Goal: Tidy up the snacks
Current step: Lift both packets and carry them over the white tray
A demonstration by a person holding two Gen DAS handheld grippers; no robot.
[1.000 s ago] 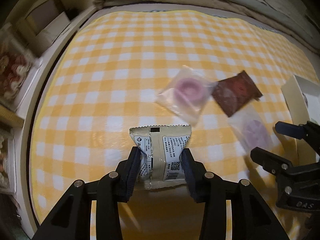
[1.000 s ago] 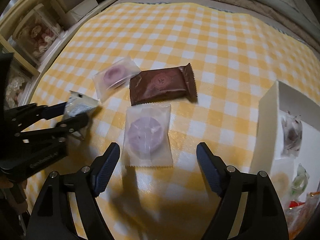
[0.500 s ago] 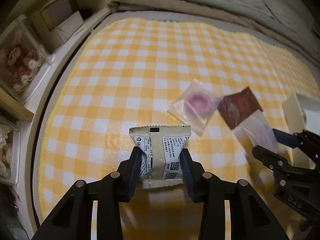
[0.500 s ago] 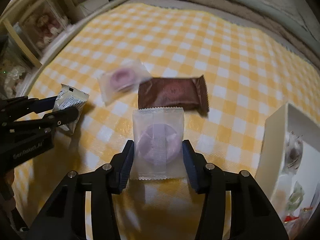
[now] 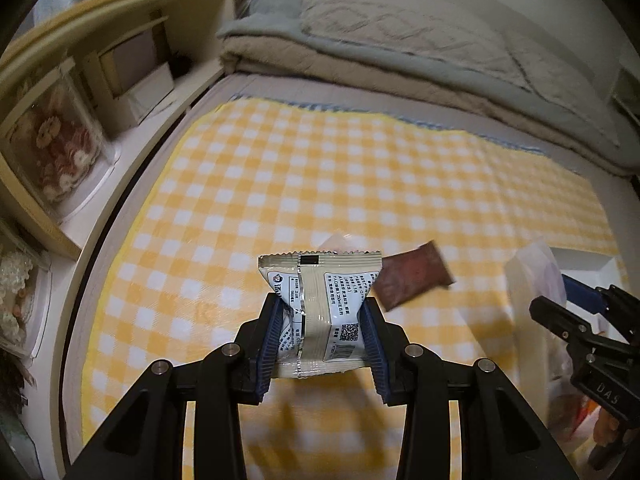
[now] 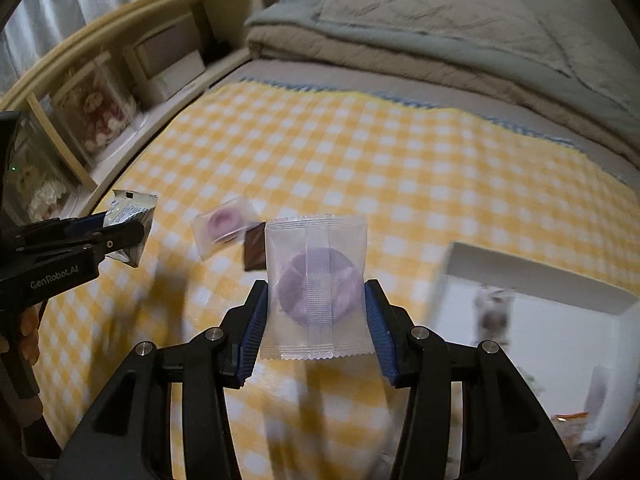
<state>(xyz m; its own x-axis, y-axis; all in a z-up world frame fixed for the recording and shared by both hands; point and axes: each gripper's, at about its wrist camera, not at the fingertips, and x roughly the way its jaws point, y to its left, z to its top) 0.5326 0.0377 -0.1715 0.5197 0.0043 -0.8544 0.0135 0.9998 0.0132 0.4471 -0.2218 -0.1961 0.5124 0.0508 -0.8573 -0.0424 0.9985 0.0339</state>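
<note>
My left gripper (image 5: pixel 320 332) is shut on a beige snack packet (image 5: pixel 320 304) with printed text, held above the yellow checked cloth (image 5: pixel 320 184). My right gripper (image 6: pixel 314 312) is shut on a clear packet with a purple round pastry (image 6: pixel 316 288), also lifted off the cloth. On the cloth lie a brown packet (image 5: pixel 414 280) and a clear packet with a pink ring pastry (image 6: pixel 222 232). The left gripper with the beige packet (image 6: pixel 130 220) shows at the left of the right wrist view. The right gripper (image 5: pixel 576 312) appears at the right edge of the left wrist view.
A white box (image 6: pixel 532 280) holding several wrapped snacks stands at the right on the cloth. A wooden shelf (image 5: pixel 80 80) with boxed items runs along the left. Folded grey and beige bedding (image 5: pixel 400 40) lies behind the cloth.
The right gripper closed on the purple pastry packet and lifted it. The left gripper rose with the beige packet. Both views now sit higher above the cloth.
</note>
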